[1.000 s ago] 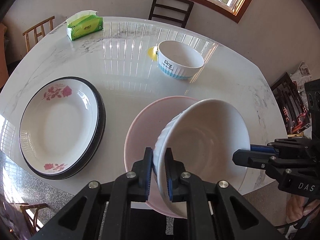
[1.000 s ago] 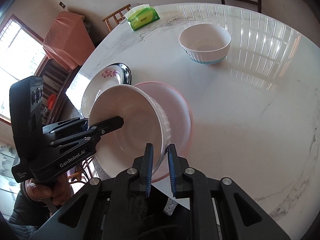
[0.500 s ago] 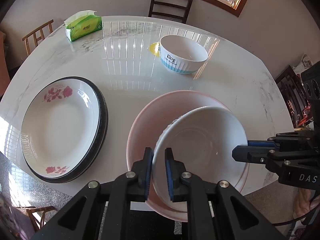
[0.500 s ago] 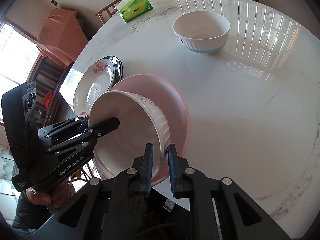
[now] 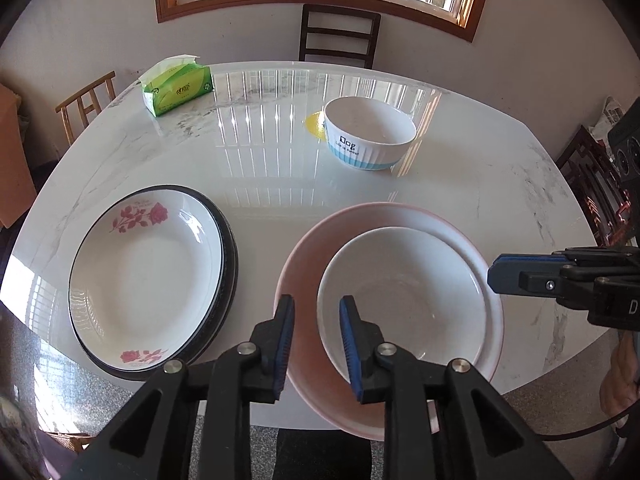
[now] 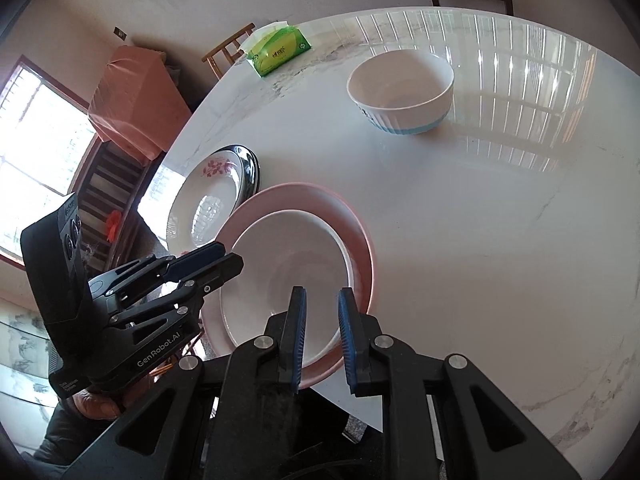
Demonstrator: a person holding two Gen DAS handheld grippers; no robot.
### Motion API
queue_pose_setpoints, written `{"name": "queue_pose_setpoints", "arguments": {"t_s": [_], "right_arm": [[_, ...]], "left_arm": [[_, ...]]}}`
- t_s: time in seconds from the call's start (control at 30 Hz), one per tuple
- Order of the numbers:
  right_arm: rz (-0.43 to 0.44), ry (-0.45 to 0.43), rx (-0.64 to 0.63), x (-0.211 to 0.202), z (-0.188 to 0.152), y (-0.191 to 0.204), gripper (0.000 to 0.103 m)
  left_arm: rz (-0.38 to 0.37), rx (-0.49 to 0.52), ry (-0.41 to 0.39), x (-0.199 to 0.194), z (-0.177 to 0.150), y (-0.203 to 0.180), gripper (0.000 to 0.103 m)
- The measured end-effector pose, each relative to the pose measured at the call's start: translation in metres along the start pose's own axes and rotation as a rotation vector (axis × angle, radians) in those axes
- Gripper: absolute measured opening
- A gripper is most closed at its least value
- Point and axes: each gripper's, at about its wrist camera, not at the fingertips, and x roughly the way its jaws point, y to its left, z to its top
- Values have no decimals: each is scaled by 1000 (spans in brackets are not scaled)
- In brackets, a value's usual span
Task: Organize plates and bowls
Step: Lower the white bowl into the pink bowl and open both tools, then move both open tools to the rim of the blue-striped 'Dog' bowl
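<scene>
A white bowl (image 5: 408,296) (image 6: 288,264) sits level inside a larger pink bowl (image 5: 308,256) (image 6: 304,196) at the table's near edge. My left gripper (image 5: 316,300) (image 6: 234,258) straddles the white bowl's left rim. Its jaws are opening, and the pads stand off the rim. The right gripper (image 6: 322,291) (image 5: 494,276) has the opposite rim between its nearly shut pads, which are just starting to part. A white bowl with a blue base and the word "Dog" (image 5: 368,136) (image 6: 400,88) stands alone farther back. A rose-printed plate (image 5: 148,272) (image 6: 212,192) lies on a dark-rimmed plate at the left.
The white marble table (image 5: 260,152) is glossy with window glare. A green tissue pack (image 5: 178,86) (image 6: 278,50) lies at the far left. Something small and yellow (image 5: 314,124) shows behind the Dog bowl. Wooden chairs (image 5: 340,36) stand around the table.
The white bowl, tilted and held above the pink bowl, has come down level into it. The left jaws have spread away from its rim. The right gripper has drawn back a little.
</scene>
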Motion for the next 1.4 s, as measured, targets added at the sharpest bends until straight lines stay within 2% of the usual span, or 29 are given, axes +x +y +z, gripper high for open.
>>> {"name": "queue_pose_setpoints", "arguments": {"t_s": [0.1,0.17,0.27,0.33,0.47,0.77,0.97,1.4], "right_arm": [[4,-125,-29,-20,-9,4,22],[-17,-223,-54,-33,-20,6,30],[-49,-337,-62,-43,-38,7,33],[-88,-385,-71,-46,-47,7,33],[-96,-451,-36,-51,-57,0,34],[-127,-486,28,-43,-68,-15,40],[-119,-494,47,-35,-61,-24,48],[-74,-463,107,-9,-30,-53,52]], "left_arm": [[62,35,-62,-11,-1,-3,27],[96,62,-110,-18,-2,-7,30],[156,96,-177,-28,-4,-13,33],[183,115,-218,-34,-6,-18,36],[229,160,-295,-47,-12,-27,39],[270,235,-374,-55,-17,-45,42],[282,233,-365,-43,-8,-42,42],[312,219,-306,0,31,-26,42]]}}
